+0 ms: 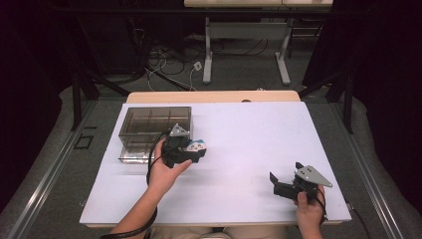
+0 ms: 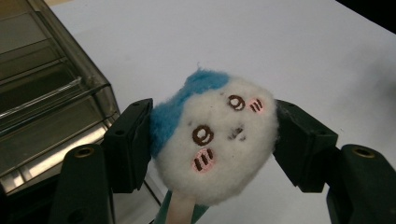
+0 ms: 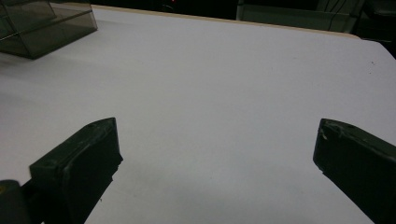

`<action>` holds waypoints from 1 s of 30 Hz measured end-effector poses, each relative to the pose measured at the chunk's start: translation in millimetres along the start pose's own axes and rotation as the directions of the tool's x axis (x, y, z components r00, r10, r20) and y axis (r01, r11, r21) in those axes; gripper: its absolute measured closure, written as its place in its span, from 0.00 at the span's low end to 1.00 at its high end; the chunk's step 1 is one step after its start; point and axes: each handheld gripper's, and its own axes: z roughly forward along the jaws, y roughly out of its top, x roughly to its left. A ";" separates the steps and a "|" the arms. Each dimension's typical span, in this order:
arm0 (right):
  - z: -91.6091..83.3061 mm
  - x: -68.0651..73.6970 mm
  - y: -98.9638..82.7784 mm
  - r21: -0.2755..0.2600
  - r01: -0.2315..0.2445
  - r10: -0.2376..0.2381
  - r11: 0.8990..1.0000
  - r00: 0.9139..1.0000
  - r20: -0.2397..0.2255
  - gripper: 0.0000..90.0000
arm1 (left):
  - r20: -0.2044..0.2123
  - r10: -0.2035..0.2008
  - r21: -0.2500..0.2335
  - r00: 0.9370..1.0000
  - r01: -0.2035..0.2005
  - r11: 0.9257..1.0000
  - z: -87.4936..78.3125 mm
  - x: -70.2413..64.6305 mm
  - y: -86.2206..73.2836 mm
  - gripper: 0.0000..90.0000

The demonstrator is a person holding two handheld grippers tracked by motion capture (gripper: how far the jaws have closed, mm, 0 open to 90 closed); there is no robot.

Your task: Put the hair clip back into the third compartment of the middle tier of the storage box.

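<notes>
In the left gripper view, the left gripper [image 2: 212, 144] has its two black jaws clamped on a plush toy [image 2: 215, 140], one jaw pressing each side of its round white head. The toy has a blue patch at the top left of the head, a stitched face with pink cheek marks, and a pale strip hanging below toward the bottom edge of the frame. In the high view the same gripper [image 1: 191, 149] sits left of centre, held by a hand [image 1: 166, 172] coming up from the bottom edge, with the toy [image 1: 196, 147] at its tip, just right of a smoky clear plastic box [image 1: 154, 124] with compartments. The box [image 2: 51, 107] fills the left side of the left gripper view, close beside the left jaw.

The right gripper [image 1: 288, 181] lies at the lower right of the high view, its jaws wide apart with nothing between them. In the right gripper view they stand over the bare white table [image 3: 224, 84], with the box [image 3: 44, 23] at the upper left corner.
</notes>
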 end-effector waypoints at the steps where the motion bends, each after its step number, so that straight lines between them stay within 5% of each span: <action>1: 0.7 0.3 -0.2 -0.004 -0.001 0.001 1.000 1.000 -0.002 0.00 | -0.002 -0.003 -0.004 1.000 0.003 1.000 -1.9 2.4 -0.5 0.37; 15: 0.4 1.6 0.2 0.008 0.001 -0.001 1.000 1.000 0.001 0.00 | -0.035 -0.037 -0.046 0.999 0.036 0.998 -17.3 25.1 -6.8 0.37; 30: 0.6 1.8 0.1 0.008 0.001 -0.001 1.000 1.000 0.000 0.00 | -0.079 0.032 -0.006 0.996 -0.032 0.999 -23.0 39.6 -13.2 0.37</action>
